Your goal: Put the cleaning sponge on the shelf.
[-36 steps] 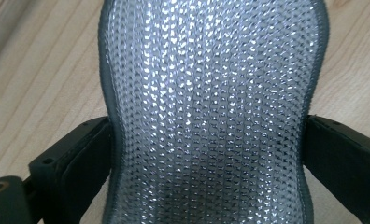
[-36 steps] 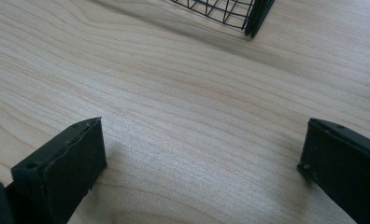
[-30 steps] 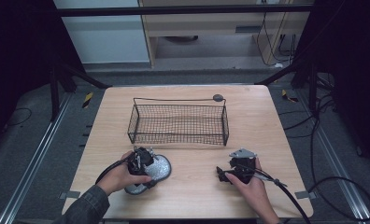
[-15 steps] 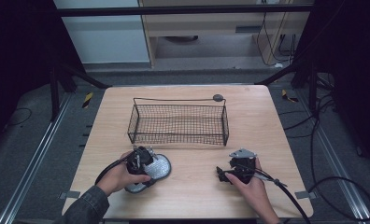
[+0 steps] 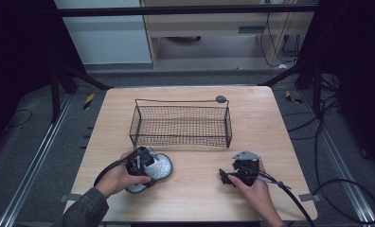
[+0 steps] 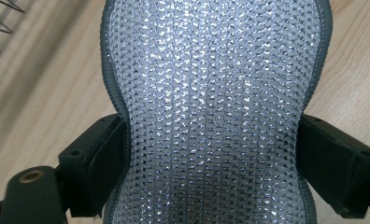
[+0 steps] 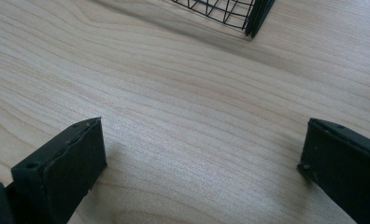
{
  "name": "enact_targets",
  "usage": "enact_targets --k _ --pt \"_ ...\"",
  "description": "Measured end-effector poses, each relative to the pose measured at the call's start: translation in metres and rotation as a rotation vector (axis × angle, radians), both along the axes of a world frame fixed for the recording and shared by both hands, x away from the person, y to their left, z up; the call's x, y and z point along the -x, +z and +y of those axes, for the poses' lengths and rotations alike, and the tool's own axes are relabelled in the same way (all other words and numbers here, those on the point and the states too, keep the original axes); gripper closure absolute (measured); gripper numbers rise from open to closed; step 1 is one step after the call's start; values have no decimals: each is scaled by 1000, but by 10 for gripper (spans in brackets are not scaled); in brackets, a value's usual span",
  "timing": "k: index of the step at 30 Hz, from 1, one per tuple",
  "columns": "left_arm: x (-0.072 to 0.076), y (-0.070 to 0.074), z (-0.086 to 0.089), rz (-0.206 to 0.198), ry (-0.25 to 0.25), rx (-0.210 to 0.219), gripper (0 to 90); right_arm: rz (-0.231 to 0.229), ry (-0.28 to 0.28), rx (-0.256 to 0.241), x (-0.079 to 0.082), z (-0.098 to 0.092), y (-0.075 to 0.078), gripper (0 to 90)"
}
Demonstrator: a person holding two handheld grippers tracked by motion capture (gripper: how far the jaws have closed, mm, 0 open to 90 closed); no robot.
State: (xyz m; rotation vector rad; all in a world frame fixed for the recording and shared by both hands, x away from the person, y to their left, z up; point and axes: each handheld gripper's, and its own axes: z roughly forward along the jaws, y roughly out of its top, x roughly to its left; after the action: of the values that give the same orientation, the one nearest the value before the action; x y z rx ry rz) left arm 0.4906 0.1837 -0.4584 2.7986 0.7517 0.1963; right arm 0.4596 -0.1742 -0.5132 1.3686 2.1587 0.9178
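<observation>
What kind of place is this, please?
Probably a lab set up for recording: a wooden table on a dark frame, loose cables on the grey floor, and a hand-held left gripper working beside a wire basket.

Silver mesh scrub pad [image 6: 211, 116], hourglass-shaped, flat on table w/ waist pinched.

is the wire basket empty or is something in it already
Empty. In the high view only table wood shows through the mesh of the wire basket; the silver scrubber lies outside it, pinched at its waist by the left gripper.
</observation>
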Motion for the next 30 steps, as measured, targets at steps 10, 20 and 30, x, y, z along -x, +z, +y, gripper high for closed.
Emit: enact_targets --k 10,20,30 --pt "-2 10 2 -19 -13 -5 136 0 0 1 0 0 0 4" --pt "-1 18 1 -37 -34 -7 141 0 0 1 0 0 0 4" --pt "-5 32 -3 -66 -49 -9 144 0 1 0 0 0 0 4"
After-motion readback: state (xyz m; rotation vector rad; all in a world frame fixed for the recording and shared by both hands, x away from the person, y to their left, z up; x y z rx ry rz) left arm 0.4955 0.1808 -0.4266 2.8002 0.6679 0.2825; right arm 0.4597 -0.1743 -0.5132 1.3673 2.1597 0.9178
